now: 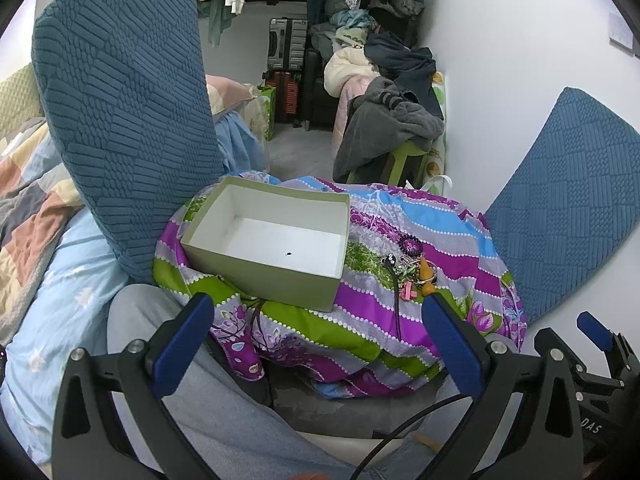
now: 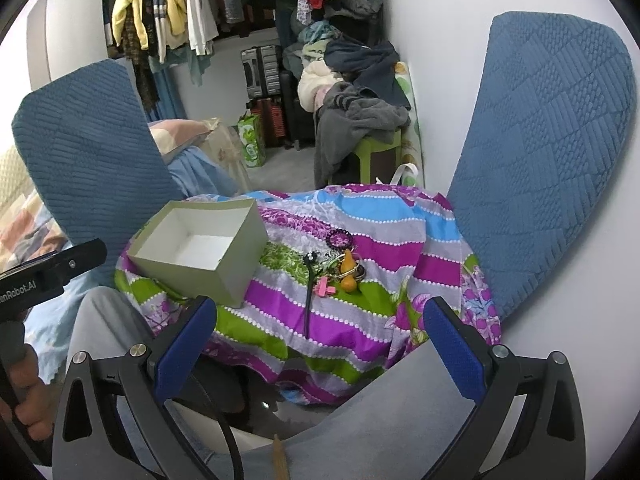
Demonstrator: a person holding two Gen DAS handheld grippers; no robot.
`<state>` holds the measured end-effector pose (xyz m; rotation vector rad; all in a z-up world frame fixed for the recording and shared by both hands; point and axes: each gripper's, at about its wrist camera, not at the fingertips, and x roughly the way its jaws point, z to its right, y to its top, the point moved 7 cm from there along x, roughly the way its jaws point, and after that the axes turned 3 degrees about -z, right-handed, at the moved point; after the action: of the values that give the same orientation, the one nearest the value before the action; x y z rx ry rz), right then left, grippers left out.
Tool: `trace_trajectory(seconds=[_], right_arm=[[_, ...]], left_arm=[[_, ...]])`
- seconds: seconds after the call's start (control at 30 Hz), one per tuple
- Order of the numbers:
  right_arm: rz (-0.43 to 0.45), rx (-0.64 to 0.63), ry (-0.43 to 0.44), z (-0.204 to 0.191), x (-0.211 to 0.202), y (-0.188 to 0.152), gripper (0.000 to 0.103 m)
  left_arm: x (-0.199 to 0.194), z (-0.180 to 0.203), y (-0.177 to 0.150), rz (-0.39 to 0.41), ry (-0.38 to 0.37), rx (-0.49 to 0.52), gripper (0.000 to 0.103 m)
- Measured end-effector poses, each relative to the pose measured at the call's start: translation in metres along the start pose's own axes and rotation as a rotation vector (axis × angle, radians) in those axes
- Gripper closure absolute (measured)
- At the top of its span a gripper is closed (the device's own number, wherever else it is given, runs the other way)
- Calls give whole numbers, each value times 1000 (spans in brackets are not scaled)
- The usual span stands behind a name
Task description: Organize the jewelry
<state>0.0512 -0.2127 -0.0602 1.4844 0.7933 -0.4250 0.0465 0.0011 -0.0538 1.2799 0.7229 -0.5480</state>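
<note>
jewelry pile point(image 2: 340, 266) lies beside open box point(image 2: 200, 254).

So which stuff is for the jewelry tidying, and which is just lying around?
For the job: the open box, the jewelry pile, both open claws.
Just lying about: the blue cushions, the clothes heap, the suitcases.

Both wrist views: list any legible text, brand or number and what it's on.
"enRobot.AI": white print on the black body of the left hand-held gripper, seen in the right wrist view; its start is cut off by the frame edge.
"DAS": white letters on the black body of the right hand-held gripper, seen in the left wrist view; partly cut off.
Green box: no print visible.
Green bag on the floor: print too blurred to read.
</note>
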Motion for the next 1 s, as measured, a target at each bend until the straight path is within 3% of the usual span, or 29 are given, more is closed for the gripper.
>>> trace_trajectory(seconds=[0.37,1.0], right_arm=[[-17,28,14,2,4,-5,7],[-21,35,17,8,3,-4,8]], left_arm=[[0,-2,-3,-2,-1,-6,0],[3,3,-6,-20,-32,-3,0]])
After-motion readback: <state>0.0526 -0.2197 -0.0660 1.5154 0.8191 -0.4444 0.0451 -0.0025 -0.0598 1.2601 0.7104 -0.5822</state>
